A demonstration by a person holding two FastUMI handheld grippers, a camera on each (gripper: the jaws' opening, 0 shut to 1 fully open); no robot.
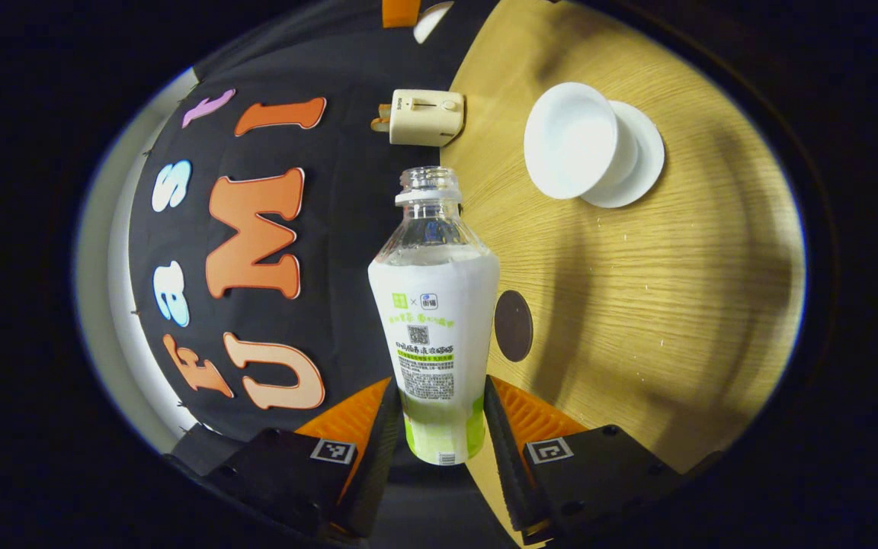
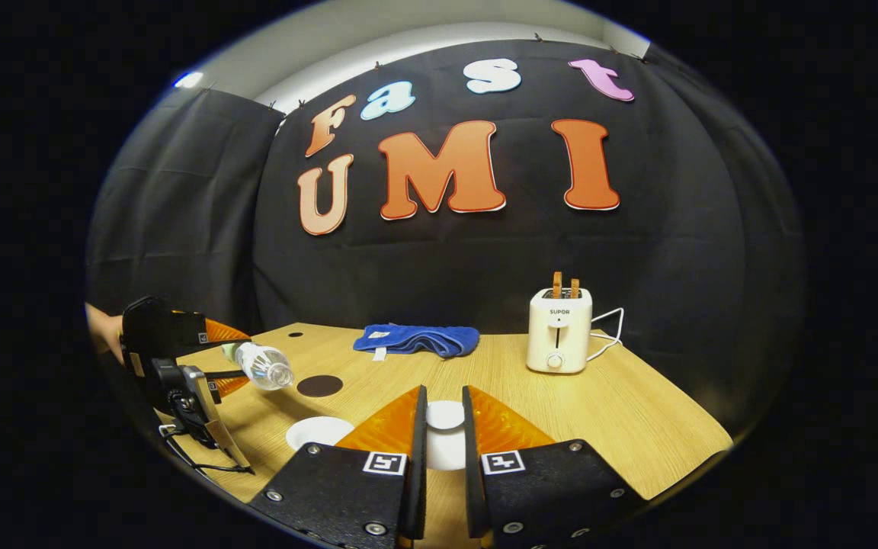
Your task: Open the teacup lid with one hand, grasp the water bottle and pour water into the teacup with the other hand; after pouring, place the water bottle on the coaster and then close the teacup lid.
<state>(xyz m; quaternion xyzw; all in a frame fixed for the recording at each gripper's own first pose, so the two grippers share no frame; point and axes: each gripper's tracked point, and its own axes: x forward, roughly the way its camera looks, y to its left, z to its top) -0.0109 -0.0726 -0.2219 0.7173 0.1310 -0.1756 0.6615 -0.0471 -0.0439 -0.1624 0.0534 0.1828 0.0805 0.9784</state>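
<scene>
My left gripper (image 1: 440, 385) is shut on the lower body of a clear, uncapped water bottle (image 1: 435, 320) with a white and green label. In the right gripper view the left gripper (image 2: 232, 357) holds the water bottle (image 2: 260, 364) tipped almost level, mouth toward the open white teacup (image 2: 319, 432). The teacup (image 1: 570, 141) on its saucer (image 1: 641, 164) lies beyond and to one side of the bottle's mouth. A dark round coaster (image 1: 514, 325) (image 2: 319, 385) rests on the table beside the bottle. My right gripper (image 2: 445, 427) is shut on the white teacup lid (image 2: 445, 415), held above the table.
A cream toaster (image 2: 559, 329) (image 1: 420, 117) with its cord stands at the back right of the wooden table (image 2: 622, 412). A blue cloth (image 2: 416, 339) lies at the back middle. A hand (image 2: 104, 332) shows behind the left gripper. Black booth cloth closes the back.
</scene>
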